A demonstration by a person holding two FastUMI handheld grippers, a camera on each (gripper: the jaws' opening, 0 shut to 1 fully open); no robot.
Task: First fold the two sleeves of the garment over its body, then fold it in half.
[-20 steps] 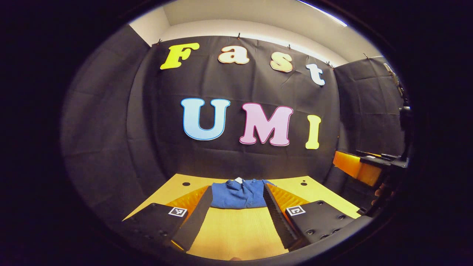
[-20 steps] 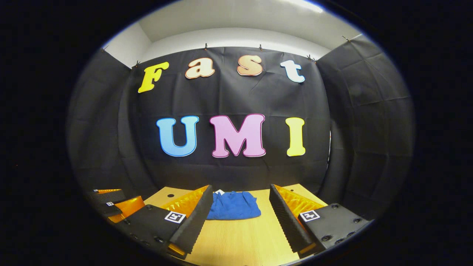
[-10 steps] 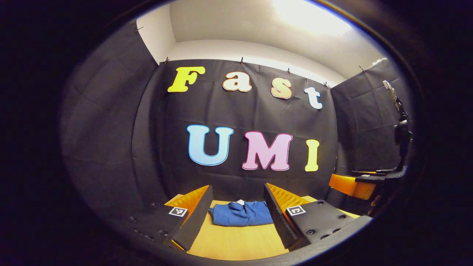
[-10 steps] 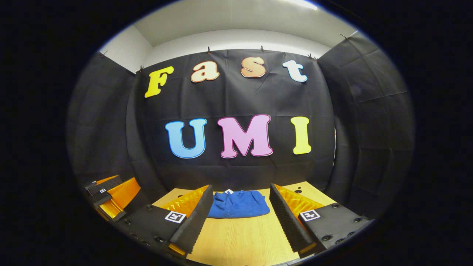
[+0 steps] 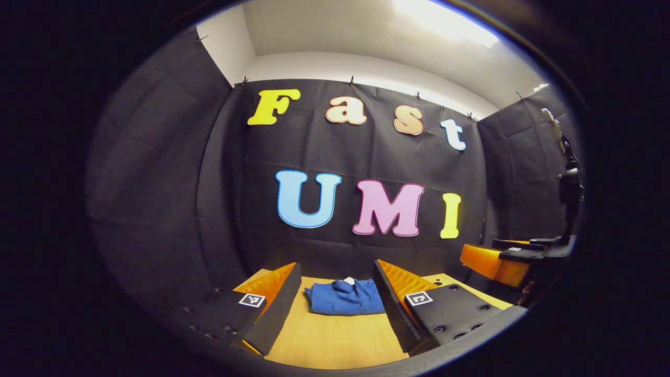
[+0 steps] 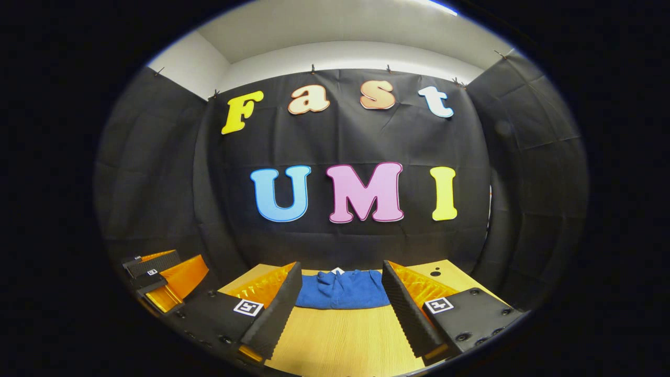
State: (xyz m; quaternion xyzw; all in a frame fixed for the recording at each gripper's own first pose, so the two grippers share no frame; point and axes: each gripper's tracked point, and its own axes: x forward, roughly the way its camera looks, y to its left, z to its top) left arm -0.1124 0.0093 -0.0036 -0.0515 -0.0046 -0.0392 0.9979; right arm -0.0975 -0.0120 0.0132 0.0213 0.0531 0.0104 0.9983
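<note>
The blue garment [image 5: 345, 297] lies low in the frame's centre on the counter [image 5: 335, 340], a compact bundle with sleeves tucked in and body doubled. Both the left hand-held gripper [image 5: 335, 314] and right hand-held gripper [image 6: 340, 314] are released, holding nothing, well apart from it. The folding looks finished; next comes only withdrawal.

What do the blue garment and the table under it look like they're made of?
The blue garment looks like soft matte cloth, maybe knit or cotton: it lies in rumpled folds with no shine. The table looks like light wood or a wood-look laminate, with fine straight grain lines and a smooth, low-gloss face.
</note>
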